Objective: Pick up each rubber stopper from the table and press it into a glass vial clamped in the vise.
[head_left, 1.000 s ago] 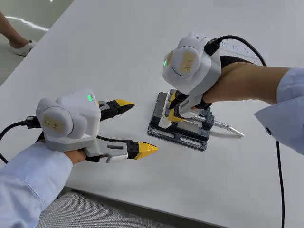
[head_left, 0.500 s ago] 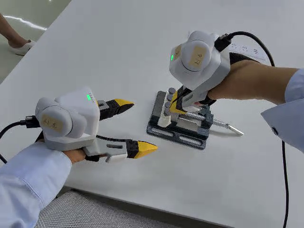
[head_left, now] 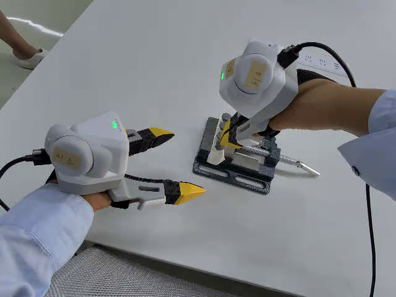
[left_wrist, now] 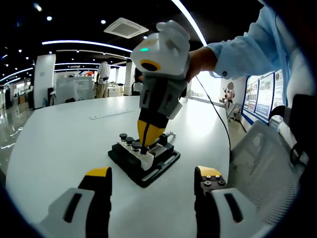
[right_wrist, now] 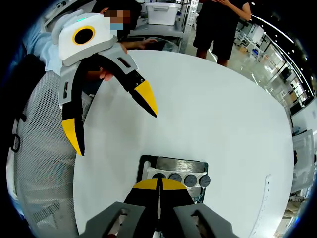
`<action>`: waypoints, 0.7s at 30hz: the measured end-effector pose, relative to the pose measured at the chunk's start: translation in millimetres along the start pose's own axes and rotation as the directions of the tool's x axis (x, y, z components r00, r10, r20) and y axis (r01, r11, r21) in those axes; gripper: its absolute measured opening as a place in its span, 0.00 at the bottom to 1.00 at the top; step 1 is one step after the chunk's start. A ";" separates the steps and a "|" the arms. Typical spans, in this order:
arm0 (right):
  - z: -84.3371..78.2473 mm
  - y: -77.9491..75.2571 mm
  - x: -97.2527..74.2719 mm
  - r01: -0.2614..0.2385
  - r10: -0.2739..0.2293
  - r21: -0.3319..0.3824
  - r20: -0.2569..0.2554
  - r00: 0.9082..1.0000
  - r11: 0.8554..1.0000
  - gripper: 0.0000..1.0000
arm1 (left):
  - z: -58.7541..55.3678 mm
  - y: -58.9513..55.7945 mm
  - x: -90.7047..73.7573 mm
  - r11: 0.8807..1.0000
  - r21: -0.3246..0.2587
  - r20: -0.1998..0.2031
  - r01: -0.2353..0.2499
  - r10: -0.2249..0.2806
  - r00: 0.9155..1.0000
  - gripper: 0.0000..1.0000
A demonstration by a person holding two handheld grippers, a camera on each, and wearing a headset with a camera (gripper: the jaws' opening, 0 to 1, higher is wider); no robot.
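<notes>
A dark vise [head_left: 230, 168] on the white table clamps a row of glass vials [head_left: 216, 151], each capped by a dark rubber stopper [right_wrist: 189, 179]. My right gripper [head_left: 225, 137] hangs over the near end of the row, jaws shut. Its yellow tips [left_wrist: 144, 140] meet just at the stopper of the end vial [left_wrist: 144, 157]. In the right gripper view my shut right gripper [right_wrist: 159, 187] covers that end vial in the vise [right_wrist: 171, 163]. My left gripper [head_left: 176, 162] rests open left of the vise [left_wrist: 143, 166], and my left gripper [left_wrist: 153, 174] holds nothing.
The vise's screw handle [head_left: 298, 165] sticks out to the right. A white power strip [head_left: 315, 62] lies at the far right, with black cables [head_left: 369, 235] trailing off both grippers. The near table edge [head_left: 185, 272] runs above a mesh chair [head_left: 111, 275]. A person's foot [head_left: 28, 59] is on the floor, far left.
My right gripper has lifted slightly from its lower position on the vials one second ago and now hovers at the end vial. The left gripper has stayed put.
</notes>
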State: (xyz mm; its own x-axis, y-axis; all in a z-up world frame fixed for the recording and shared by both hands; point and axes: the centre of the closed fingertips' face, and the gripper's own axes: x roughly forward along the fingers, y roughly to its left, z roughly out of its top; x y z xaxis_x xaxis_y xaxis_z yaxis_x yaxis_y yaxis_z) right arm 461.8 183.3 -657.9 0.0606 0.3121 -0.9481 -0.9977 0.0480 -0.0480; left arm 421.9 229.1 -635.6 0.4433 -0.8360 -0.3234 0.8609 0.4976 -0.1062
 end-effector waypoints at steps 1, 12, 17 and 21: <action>-0.1 0.0 0.0 0.000 0.000 0.001 0.000 1.000 1.000 0.00 | 0.0 -0.1 0.2 1.000 0.000 0.001 0.000 0.000 1.000 0.65; 0.2 1.3 0.9 0.008 -0.009 -0.028 -0.023 1.000 1.000 0.00 | 0.7 -1.4 1.2 1.000 0.000 0.003 0.001 -0.001 1.000 0.65; 0.5 1.7 1.2 0.003 -0.004 -0.025 -0.029 1.000 1.000 0.00 | 0.6 -1.4 1.2 1.000 -0.002 0.004 0.002 -0.002 1.000 0.65; 3.9 3.0 3.7 -0.003 0.002 -0.029 -0.035 0.999 1.000 0.00 | 0.3 -1.9 1.9 1.000 -0.002 0.003 0.003 -0.003 1.000 0.65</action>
State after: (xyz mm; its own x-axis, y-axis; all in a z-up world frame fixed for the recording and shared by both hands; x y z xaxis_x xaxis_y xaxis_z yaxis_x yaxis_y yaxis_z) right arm 459.1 188.3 -660.3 0.0577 0.2788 -0.9586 -0.9983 0.0200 -0.0543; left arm 421.2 226.5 -635.7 0.4411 -0.8383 -0.3205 0.8619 0.4952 -0.1090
